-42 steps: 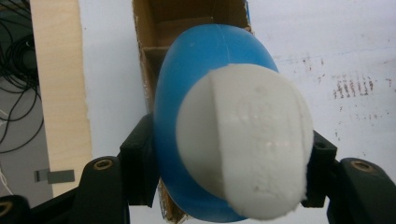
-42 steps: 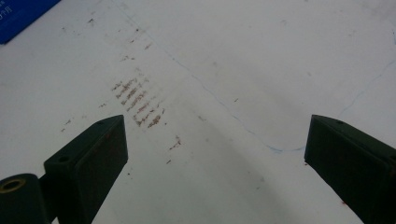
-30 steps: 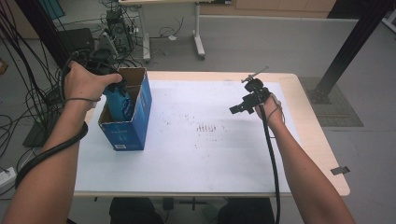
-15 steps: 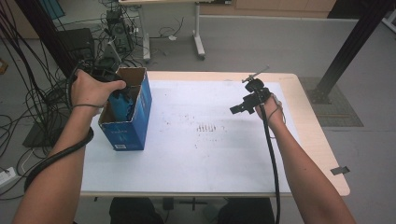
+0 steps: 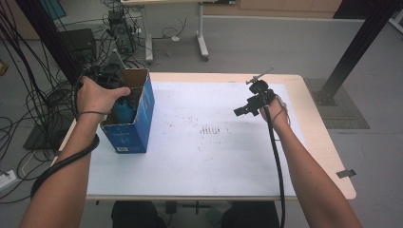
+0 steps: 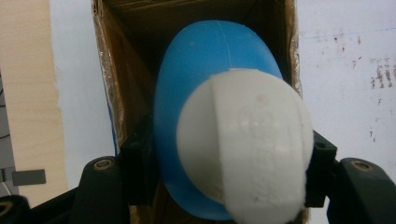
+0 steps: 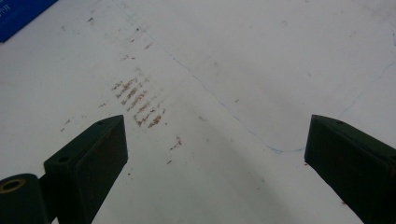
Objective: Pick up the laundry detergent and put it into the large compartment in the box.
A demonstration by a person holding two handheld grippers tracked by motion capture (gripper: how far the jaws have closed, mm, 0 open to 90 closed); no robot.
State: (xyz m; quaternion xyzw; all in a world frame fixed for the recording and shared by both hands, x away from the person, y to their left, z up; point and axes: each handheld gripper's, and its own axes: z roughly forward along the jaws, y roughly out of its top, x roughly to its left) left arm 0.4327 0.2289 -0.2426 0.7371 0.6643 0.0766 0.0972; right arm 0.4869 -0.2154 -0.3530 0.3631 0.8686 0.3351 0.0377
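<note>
I am pinching a smooth blue plastic bottle with a white rounded cap in my left claw, lowering it into the open blue cardboard box at the desk's left end. It is partly inside, I judge; seating and releasing it are remaining. My right claw is hanging spread over the desk, holding nothing.

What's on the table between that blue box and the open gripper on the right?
Nothing but bare white table with some brownish scuff marks, seen in the high view, between the blue box and the right gripper.
</note>
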